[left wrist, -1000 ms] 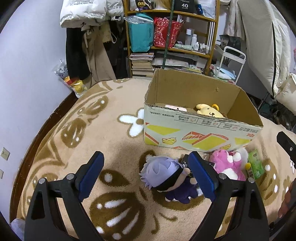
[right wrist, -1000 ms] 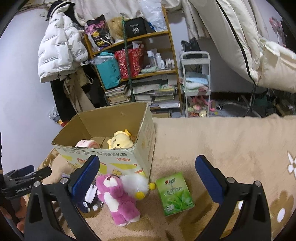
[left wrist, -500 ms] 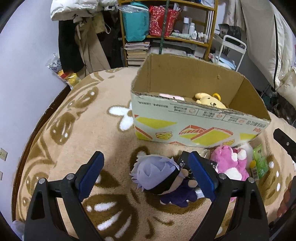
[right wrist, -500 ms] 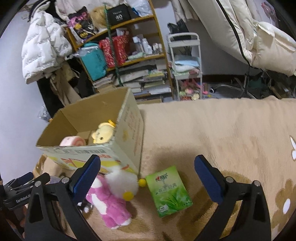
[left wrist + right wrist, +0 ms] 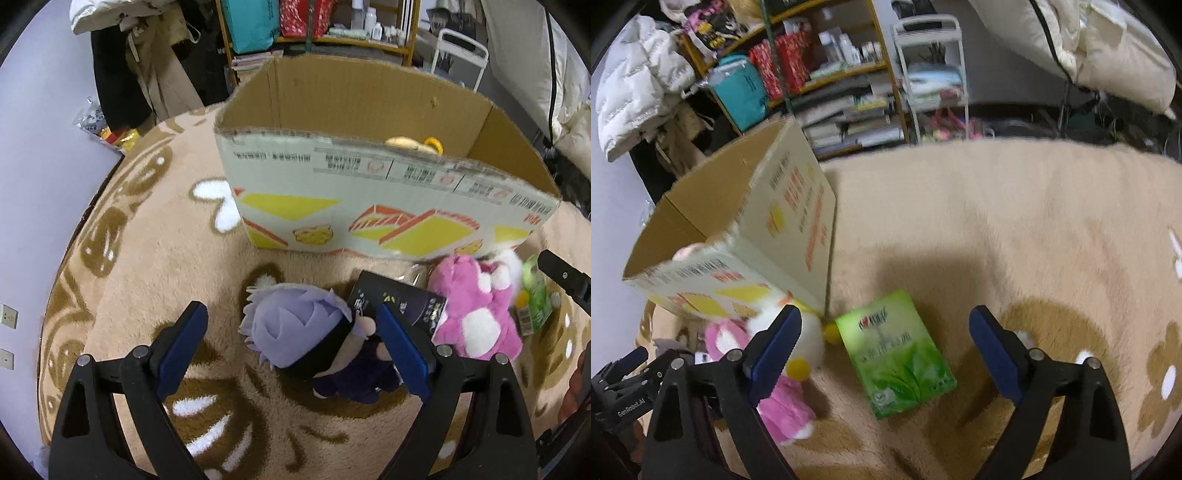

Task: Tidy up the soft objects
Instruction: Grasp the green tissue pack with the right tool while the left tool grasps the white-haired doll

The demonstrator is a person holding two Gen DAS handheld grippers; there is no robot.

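Our left gripper [image 5: 291, 334] stands wide over the beige patterned blanket [image 5: 155, 266], and between its blue pads lies the lilac-haired plush doll [image 5: 306, 339], on its side, the pads not pressing it. Just beyond the doll's head a dark packet [image 5: 402, 302] lies on the blanket, and beside that the pink plush bear [image 5: 476, 314], close under the front wall of the cardboard box [image 5: 369, 192]. Over that wall we see only the top of a yellow plush [image 5: 410, 142] inside the box.

Our right gripper [image 5: 884, 339] is also wide, its jaws having just closed a little, with the green tissue pack [image 5: 897, 358] lying flat between them, untouched. From this side we see the box's near right corner, with the pack just off it. The pink bear shows here partly behind our left finger, together with a white plush with yellow parts [image 5: 809, 332] that the left view gives only as a blur at the bear's far side. A pale pink thing [image 5: 687, 252] peeps over the box rim, which the left view does not show. The doll and the dark packet are hidden from the right camera. At its lower left edge we glimpse the left gripper's black frame.
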